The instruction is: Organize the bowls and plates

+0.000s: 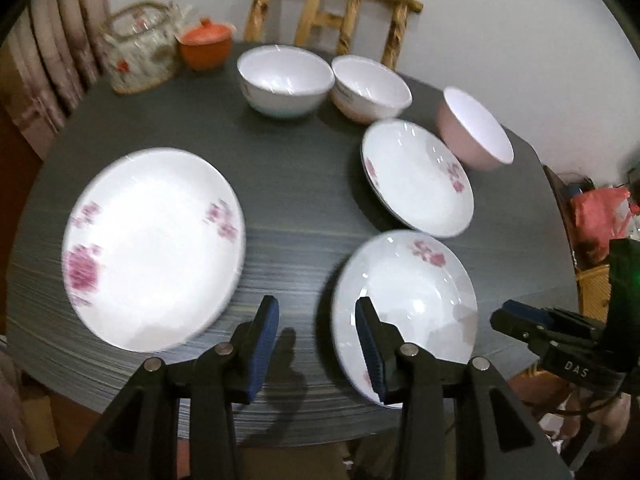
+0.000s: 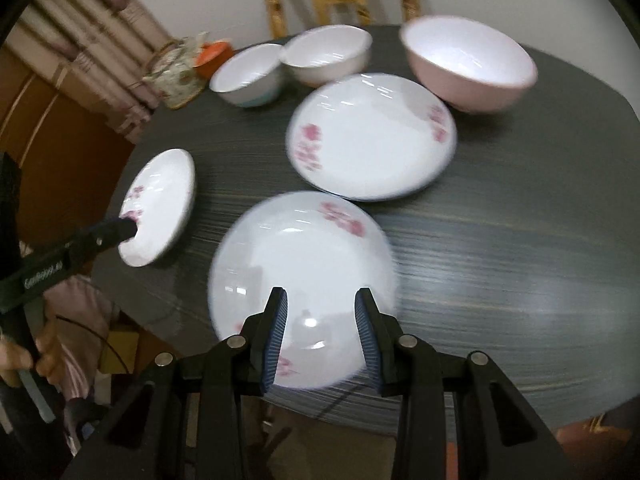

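Left wrist view, left to right: a big plate (image 1: 154, 248) lies on the dark table (image 1: 288, 184), the left gripper (image 1: 316, 344) hangs above the near edge with fingers spread and empty, then a near plate (image 1: 416, 296), a far plate (image 1: 416, 176) and three bowls behind: white (image 1: 285, 80), second white (image 1: 370, 88), pink (image 1: 476, 132). Right wrist view: the right gripper (image 2: 320, 340) hovers over the near plate (image 2: 304, 276), fingers apart, holding nothing.

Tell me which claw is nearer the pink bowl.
Right. The right claw hovers over the near plate, on the pink bowl side; the left claw is farther left.
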The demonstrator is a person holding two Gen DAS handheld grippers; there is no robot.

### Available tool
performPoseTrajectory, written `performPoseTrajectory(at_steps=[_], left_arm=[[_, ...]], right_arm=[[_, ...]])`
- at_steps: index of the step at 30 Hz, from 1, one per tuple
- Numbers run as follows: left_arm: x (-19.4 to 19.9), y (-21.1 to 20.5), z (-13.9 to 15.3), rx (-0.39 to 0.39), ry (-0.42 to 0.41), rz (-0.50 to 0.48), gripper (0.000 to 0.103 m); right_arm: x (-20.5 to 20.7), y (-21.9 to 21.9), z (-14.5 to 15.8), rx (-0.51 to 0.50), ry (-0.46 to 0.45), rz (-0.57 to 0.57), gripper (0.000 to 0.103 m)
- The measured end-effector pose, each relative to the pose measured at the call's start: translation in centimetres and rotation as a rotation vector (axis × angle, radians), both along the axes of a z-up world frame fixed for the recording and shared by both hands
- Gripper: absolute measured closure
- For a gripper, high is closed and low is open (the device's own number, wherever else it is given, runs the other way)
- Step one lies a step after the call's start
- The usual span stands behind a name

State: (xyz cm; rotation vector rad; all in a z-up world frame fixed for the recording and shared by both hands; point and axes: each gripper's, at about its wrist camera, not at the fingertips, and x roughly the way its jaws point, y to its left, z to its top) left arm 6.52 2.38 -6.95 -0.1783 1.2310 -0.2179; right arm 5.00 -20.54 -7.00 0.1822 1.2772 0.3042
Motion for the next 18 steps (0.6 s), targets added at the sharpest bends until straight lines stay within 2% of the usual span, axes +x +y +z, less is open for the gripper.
performPoseTrajectory(at_steps=[9, 18], left_arm=[[1.1, -0.2, -4.1, -0.091, 0.134, 0.070, 0.063], [1.4, -0.2, -5.5, -0.093, 0.159, 0.084, 0.063]], right_arm=[[0.5, -2.9, -4.6, 0.069, 0.094, -0.064, 0.069], [1.3, -4.0, -7.1, 0.091, 0.136, -0.096, 0.069]])
